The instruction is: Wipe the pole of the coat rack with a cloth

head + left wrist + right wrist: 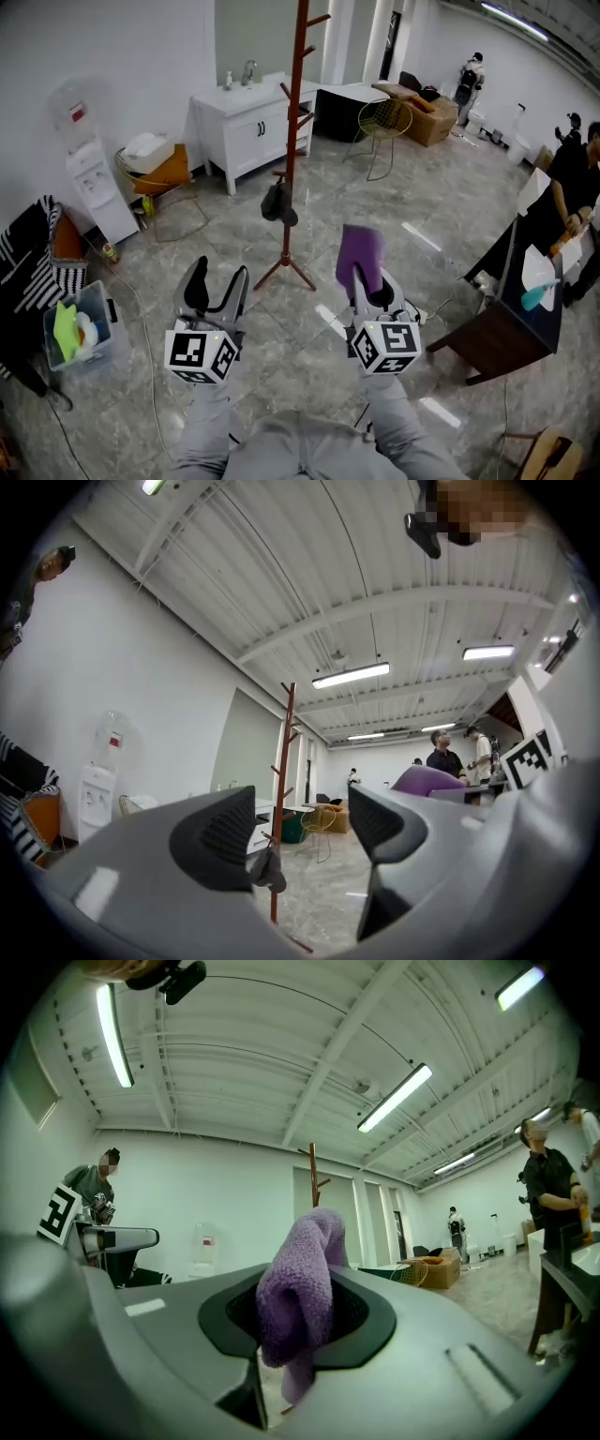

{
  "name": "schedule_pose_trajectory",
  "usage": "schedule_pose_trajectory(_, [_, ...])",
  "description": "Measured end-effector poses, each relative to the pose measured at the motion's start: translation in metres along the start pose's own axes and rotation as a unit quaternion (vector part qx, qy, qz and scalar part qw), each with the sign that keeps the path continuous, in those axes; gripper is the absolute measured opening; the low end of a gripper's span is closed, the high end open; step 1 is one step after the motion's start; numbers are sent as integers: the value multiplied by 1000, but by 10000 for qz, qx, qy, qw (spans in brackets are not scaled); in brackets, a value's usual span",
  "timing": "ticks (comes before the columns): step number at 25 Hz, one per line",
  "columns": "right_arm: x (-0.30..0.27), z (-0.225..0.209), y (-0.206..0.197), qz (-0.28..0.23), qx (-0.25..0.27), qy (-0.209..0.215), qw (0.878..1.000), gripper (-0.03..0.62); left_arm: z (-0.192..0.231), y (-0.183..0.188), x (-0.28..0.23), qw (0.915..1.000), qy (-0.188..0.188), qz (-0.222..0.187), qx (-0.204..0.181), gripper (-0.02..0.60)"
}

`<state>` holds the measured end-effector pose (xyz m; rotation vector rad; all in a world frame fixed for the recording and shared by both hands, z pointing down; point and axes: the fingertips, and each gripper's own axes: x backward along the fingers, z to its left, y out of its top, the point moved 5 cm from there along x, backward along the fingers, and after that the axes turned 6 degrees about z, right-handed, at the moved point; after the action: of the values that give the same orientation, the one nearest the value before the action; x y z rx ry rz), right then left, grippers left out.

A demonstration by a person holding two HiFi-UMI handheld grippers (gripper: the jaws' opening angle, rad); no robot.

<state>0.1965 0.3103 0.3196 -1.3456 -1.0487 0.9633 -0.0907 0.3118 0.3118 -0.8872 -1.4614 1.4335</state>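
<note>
1. The purple cloth (300, 1288) looks soft, fluffy and very light. It flops and bends, so I think it will wrap round the pole (283, 799) easily and will not break
2. The right gripper (368, 281) has its jaws pinching the cloth near the middle. 1 bunch sticks up and 1 bit hangs down. That looks like a good place to hold, because the loose top can do the rubbing
3. The left gripper (217, 286) has its jaws spread apart with nothing between them
4. The coat rack (291, 159) is tall, thin and stiff. It might tip if pushed hard
5. The cloth is well apart from the coat rack, in front of its feet and a little to the right, not touching it
6. A dark cap (277, 202) hangs low on the coat rack
</note>
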Motion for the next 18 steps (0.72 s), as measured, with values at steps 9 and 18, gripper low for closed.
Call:
schedule_pose_trajectory(9, [-9,29,-8,-79,-186,-173,9996,86,40,-8,8,9999,-91,54,3,337])
schedule_pose_trajectory(18, [-14,51,-22,11,-293,-441,9986,86,79,-22,1,9995,-234,153,152,337])
